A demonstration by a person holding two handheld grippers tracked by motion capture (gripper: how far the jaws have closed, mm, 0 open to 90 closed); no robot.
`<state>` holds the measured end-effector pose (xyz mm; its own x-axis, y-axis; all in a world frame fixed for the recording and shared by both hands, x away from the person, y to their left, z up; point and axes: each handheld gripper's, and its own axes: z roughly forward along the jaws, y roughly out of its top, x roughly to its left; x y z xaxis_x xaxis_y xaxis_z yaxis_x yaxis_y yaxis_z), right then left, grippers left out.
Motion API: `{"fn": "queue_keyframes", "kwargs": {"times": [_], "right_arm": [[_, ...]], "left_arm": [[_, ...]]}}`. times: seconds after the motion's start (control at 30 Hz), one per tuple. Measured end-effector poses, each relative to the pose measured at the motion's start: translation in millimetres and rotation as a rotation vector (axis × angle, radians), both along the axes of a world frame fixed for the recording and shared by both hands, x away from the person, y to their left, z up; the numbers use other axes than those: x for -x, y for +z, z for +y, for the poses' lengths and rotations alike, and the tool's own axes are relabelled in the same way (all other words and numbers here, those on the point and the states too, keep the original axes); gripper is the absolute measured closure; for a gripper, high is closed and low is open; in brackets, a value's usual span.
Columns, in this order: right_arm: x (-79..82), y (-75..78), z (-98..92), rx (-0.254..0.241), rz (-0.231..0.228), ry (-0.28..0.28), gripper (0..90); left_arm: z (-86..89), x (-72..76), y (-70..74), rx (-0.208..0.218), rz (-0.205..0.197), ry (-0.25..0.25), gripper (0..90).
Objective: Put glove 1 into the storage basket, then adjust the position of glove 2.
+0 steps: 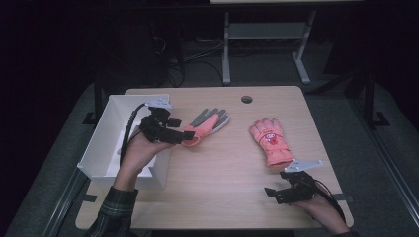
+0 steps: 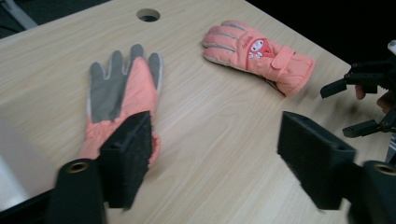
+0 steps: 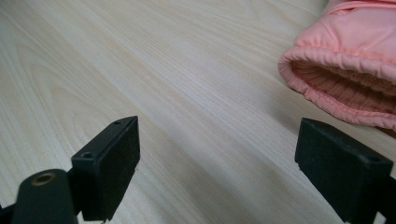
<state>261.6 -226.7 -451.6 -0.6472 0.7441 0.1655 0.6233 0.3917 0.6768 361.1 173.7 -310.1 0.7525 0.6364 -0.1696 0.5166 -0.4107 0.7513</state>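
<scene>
High view: left hand-held gripper at frame's left-centre, jaws wide, nothing gripped, at cuff of palm-up glove, prob. lined up to grab it for the white box. Right hand-held gripper lower right, wide, empty, near 2nd glove on table.

Dim surroundings; soft, slightly blurred frames

A lab: lone wooden table, dark room (floor cables)
</scene>
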Motion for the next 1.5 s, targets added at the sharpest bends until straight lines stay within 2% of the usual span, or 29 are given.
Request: {"fn": "queue_keyframes", "kwargs": {"times": [0.2, 0.33, 0.4, 0.43, 0.53, 0.7, 0.97, 1.23, 1.4, 1.5], "right_arm": [[0.2, -0.2, 0.0, -0.002, -0.006, 0.01, 13.7], [0.6, 0.3, 0.9, 0.005, -0.004, 0.014, 13.7], [0.6, 0.2, 1.2, -0.001, -0.003, 0.014, 13.7], [0.4, 0.1, 0.8, 0.005, -0.005, 0.018, 13.7], [0.4, 0.2, 0.7, 0.006, -0.005, 0.019, 13.7], [0.7, 1.2, 0.1, 0.002, -0.007, 0.02, 13.7], [0.9, 1.1, 1.4, -0.003, -0.007, 0.026, 13.7], [0.4, 1.4, -0.2, -0.007, -0.006, 0.029, 13.8], [0.5, 0.9, 0.2, -0.004, -0.001, 0.028, 13.9], [0.6, 0.8, 0.4, -0.012, -0.002, 0.029, 13.9]], "left_arm": [[-23.6, -5.4, -5.4, -0.026, 0.0, -0.031, 50.9], [-35.0, -13.9, -10.4, -0.024, 0.008, -0.018, 70.4], [-40.2, -18.9, -13.7, -0.051, 0.013, -0.013, 78.1], [-42.9, -21.1, -15.7, -0.058, 0.019, -0.005, 86.9], [-51.4, -27.2, -21.2, -0.089, 0.025, 0.013, 89.5], [-68.0, -36.0, -30.6, -0.122, 0.002, 0.039, 89.6], [-79.3, -66.0, -57.4, -0.152, -0.004, 0.117, 89.6], [-75.4, -96.3, -83.1, -0.192, 0.003, 0.204, 89.7], [-71.1, -112.5, -92.0, -0.182, 0.009, 0.252, 89.7], [-70.2, -120.5, -97.0, -0.196, 0.013, 0.278, 89.7]]}}
